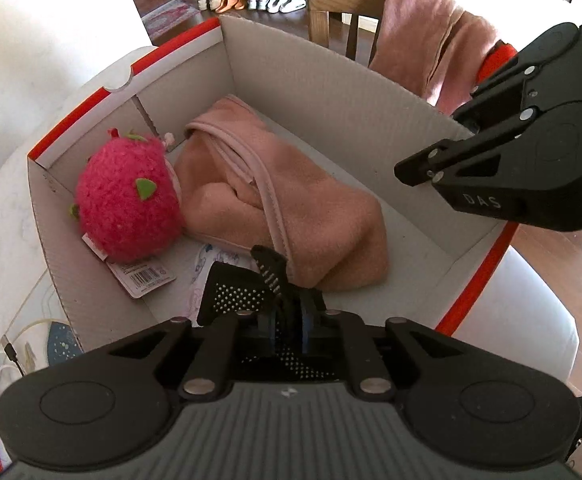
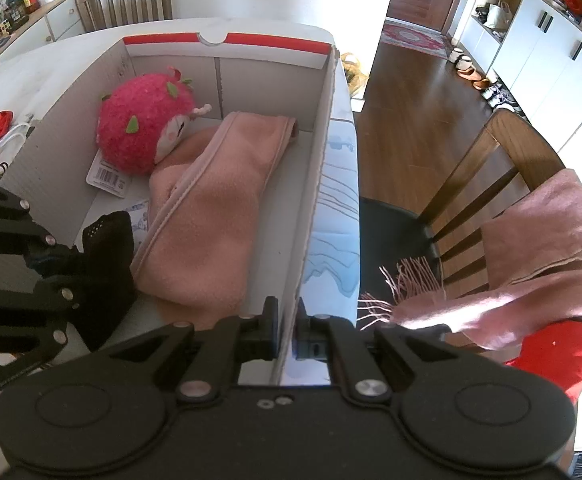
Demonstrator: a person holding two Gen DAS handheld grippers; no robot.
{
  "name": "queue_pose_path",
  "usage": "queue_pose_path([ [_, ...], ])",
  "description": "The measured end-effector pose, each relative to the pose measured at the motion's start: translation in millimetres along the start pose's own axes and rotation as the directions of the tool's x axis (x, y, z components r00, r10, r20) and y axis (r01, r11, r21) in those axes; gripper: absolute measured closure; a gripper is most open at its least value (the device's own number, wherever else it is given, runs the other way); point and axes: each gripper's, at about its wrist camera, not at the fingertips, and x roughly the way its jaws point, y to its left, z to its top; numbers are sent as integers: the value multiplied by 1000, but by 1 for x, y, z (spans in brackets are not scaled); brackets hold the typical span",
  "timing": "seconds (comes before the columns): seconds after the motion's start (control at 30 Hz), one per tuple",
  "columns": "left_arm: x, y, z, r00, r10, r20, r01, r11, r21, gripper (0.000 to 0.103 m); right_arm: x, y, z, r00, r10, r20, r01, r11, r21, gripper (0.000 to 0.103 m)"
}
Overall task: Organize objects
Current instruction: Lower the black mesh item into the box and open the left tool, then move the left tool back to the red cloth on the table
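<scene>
1. Black glove (image 1: 243, 292): dotted-grip fabric, lower centre of the left wrist view, pinched in the left gripper (image 1: 287, 312), whose fingers are pressed together on it. It hangs over the near end of the box (image 1: 291, 80), just above the floor.
2. Key relation: the glove is directly at the left gripper's tips, so the left arm is nearer; in the right wrist view the glove (image 2: 107, 236) shows at left-centre, beside the towel.
3. Pink towel (image 1: 291, 196) lies long-axis from lower right to upper centre of the left view, touching the red plush (image 1: 127, 200) at left.
4. Right gripper (image 2: 287, 320) straddles the box's right wall (image 2: 323, 152), fingers close on the cardboard, apparently pinching it.
5. Judgement: next is probably releasing the glove into the free floor patch by the plush's tag.
</scene>
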Motion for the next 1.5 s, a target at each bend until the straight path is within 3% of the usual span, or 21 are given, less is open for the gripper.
queue_pose_path([
  [0.17, -3, 4, -1, 1000, 2, 15, -2, 1000, -18, 80, 0, -1, 0, 1000, 4, 0, -4, 1000, -3, 97],
  [0.37, -18, 4, -5, 998, 19, 61, -17, 1000, -25, 40, 0, -2, 1, 1000, 5, 0, -5, 1000, -5, 97],
  [0.63, -47, 6, -6, 991, 11, 135, -5, 999, -46, 36, 0, -3, 1, 1000, 7, 2, -7, 1000, -3, 97],
  [1.1, -112, 34, -29, 956, 27, 293, 30, 982, -187, 26, -1, -3, 3, 1000, 1, 4, -1, 1000, -2, 98],
  [1.5, -150, 83, -82, 940, 129, 317, -11, 937, -349, 22, -1, -2, 4, 1000, -9, -3, 9, 1000, -1, 98],
])
